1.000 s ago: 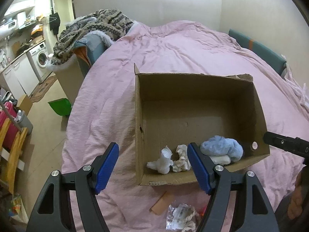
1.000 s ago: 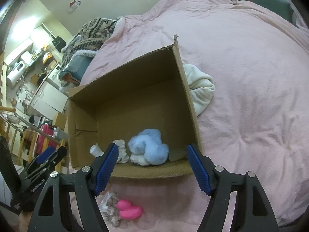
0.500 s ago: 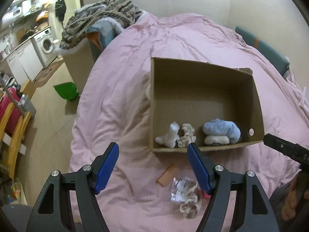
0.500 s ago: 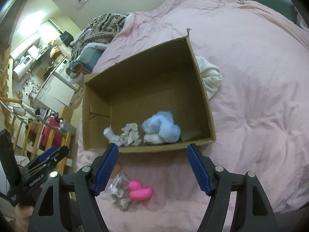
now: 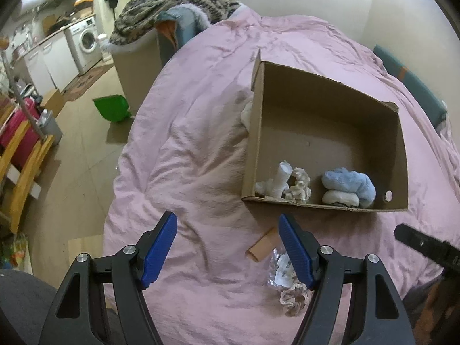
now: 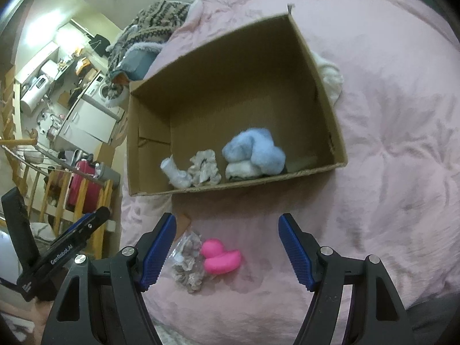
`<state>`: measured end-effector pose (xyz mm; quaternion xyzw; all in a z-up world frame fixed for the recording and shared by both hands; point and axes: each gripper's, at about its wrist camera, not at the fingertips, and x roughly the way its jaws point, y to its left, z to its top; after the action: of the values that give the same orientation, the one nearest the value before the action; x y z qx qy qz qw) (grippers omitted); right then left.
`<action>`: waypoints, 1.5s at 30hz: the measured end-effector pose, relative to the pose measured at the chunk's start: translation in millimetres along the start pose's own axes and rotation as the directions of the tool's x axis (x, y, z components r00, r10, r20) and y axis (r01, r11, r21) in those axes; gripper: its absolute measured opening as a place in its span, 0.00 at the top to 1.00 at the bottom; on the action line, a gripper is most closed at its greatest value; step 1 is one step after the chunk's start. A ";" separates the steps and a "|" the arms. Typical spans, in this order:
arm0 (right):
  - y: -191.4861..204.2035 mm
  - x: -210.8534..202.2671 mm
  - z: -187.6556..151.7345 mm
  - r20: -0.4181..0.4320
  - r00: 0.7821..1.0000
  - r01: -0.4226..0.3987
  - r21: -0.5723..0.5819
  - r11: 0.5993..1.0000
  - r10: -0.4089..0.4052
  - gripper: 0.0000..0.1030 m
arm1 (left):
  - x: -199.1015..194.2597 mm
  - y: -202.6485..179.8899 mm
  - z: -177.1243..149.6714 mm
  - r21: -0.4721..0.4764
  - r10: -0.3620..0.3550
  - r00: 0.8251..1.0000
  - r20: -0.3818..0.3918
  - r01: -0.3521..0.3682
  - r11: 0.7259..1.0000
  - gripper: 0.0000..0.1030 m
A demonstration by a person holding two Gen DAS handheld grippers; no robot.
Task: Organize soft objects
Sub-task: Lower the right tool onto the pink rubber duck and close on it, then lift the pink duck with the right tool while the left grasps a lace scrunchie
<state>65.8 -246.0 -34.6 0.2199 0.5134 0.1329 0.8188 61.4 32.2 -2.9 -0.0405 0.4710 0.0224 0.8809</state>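
Since the frames a second back, both tongs have drawn away from the open brown cardboard box toward the near edge of the pink quilted bed cover; the loose items in front of the box now show in full.

Right gripper: jaws wide apart, nothing held. Left gripper: the same, empty.

The bright pink rubber duck lies on the cover between the right fingers, nearer the left one, its long axis pointing right, head on the left. The crumpled clear bag of scrunchies touches its left side.

In the box, along the near wall: pale blue plush toy, grey scrunchie, white sock.

I judge the right gripper nearer the duck; a straight descent should straddle it, though the bag may snag
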 end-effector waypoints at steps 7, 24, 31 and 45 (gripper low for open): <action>-2.7 39.4 -6.8 -0.156 0.987 -0.024 0.039 0.999 0.029 0.25 | 11.2 -2.6 -1.3 -0.008 -0.010 0.999 -0.044 0.009 1.000 0.32; 19.3 102.9 -29.4 -0.349 0.936 0.018 -0.089 0.996 -0.048 0.51 | 19.3 -11.2 -5.5 0.023 -0.006 0.997 -0.079 0.008 1.000 0.32; 18.3 83.1 -23.4 -0.287 0.957 0.021 -0.090 0.996 -0.046 0.52 | 27.8 -19.7 -13.8 0.056 -0.047 0.988 -0.146 0.055 0.997 0.32; -13.8 42.5 -6.3 -0.155 0.988 -0.007 0.081 0.997 0.019 0.52 | 64.5 -63.6 -48.8 0.145 -0.186 0.908 -0.376 0.255 0.956 0.57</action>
<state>78.6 -237.8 -77.0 0.2447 0.5792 0.1344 0.7659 61.9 -35.6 -80.4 -0.0125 0.6158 -0.1305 0.7769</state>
